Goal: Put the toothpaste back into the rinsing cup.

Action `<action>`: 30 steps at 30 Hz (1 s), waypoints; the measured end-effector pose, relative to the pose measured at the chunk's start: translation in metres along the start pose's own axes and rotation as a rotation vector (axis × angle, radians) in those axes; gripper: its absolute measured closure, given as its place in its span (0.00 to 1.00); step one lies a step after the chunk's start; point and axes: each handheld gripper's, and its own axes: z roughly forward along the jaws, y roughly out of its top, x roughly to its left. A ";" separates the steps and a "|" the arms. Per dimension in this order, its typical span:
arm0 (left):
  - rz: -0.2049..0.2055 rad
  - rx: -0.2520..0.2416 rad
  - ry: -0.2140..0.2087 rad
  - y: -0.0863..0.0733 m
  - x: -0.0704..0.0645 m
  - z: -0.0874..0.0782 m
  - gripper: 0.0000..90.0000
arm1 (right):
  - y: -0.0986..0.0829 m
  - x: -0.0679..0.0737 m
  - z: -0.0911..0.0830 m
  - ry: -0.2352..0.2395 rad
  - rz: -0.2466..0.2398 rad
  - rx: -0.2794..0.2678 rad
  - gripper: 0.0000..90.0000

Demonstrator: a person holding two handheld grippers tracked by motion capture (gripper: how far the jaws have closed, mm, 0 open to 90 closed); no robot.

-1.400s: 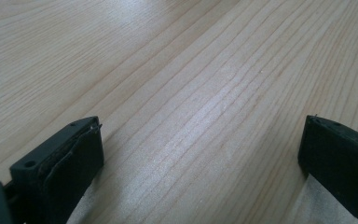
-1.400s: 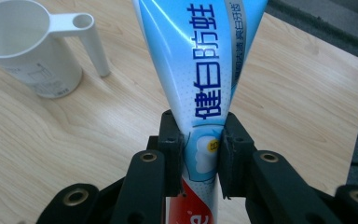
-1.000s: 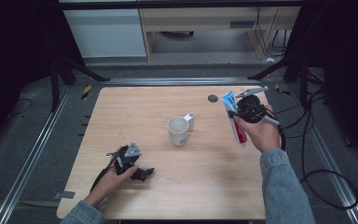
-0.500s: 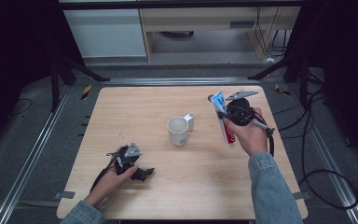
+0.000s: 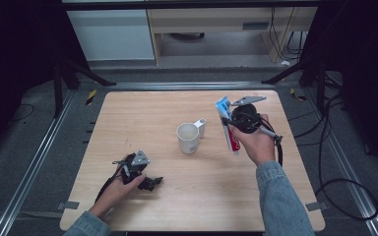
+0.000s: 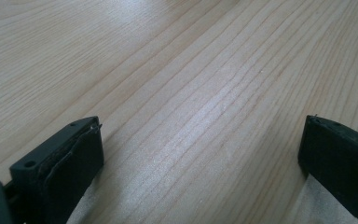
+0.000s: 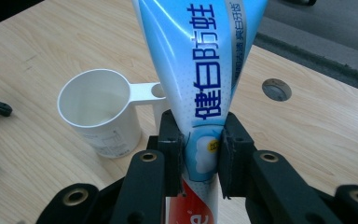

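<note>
A white cup (image 5: 188,138) with a side handle stands upright near the middle of the wooden table (image 5: 142,113). My right gripper (image 5: 230,124) is shut on a blue, white and red toothpaste tube (image 5: 229,129), held above the table just right of the cup. In the right gripper view the tube (image 7: 200,70) rises between the jaws of the right gripper (image 7: 200,158), with the empty cup (image 7: 98,109) to its left. My left gripper (image 5: 151,183) rests at the table's front left. Its jaws stand wide apart over bare wood in the left gripper view (image 6: 200,154).
A round dark hole (image 7: 276,89) sits in the tabletop behind the tube. Metal rails (image 5: 39,152) run along both sides of the table. Cables (image 5: 325,162) trail over the floor on the right. Cabinets (image 5: 113,34) stand beyond the far edge.
My right gripper has carried the toothpaste tube leftward and a little nearer, closing in on the cup. The left gripper has stayed where it was.
</note>
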 end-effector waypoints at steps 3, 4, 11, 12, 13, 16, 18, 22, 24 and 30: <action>0.000 0.000 0.000 0.000 0.000 0.000 0.00 | 0.002 0.004 0.001 0.014 0.009 -0.001 0.82; -0.001 0.000 0.000 0.000 0.000 0.000 0.00 | 0.003 0.005 0.001 0.017 0.011 -0.003 0.82; 0.003 0.000 0.001 0.000 0.000 0.000 0.00 | 0.009 0.017 0.002 0.031 0.016 -0.022 0.82; 0.002 0.000 0.001 0.000 0.000 0.000 0.00 | 0.010 0.019 0.002 0.033 0.019 -0.025 0.82; 0.002 0.000 0.001 0.000 0.000 0.000 0.00 | 0.011 0.020 0.002 0.034 0.022 -0.029 0.82; 0.002 0.000 0.000 0.000 0.000 0.000 0.00 | 0.015 0.024 0.002 0.039 0.032 -0.040 0.82; 0.002 0.000 0.000 0.000 0.000 0.000 0.00 | 0.018 0.027 0.001 0.045 0.042 -0.045 0.82; 0.000 0.000 0.000 0.000 0.000 0.000 0.00 | 0.025 0.033 0.000 0.059 0.040 -0.061 0.81; 0.002 0.000 0.000 0.000 0.000 0.000 0.00 | 0.028 0.036 0.000 0.060 0.036 -0.066 0.81; 0.003 0.000 0.001 0.000 0.000 0.000 0.00 | 0.041 0.042 0.000 0.064 0.041 -0.091 0.81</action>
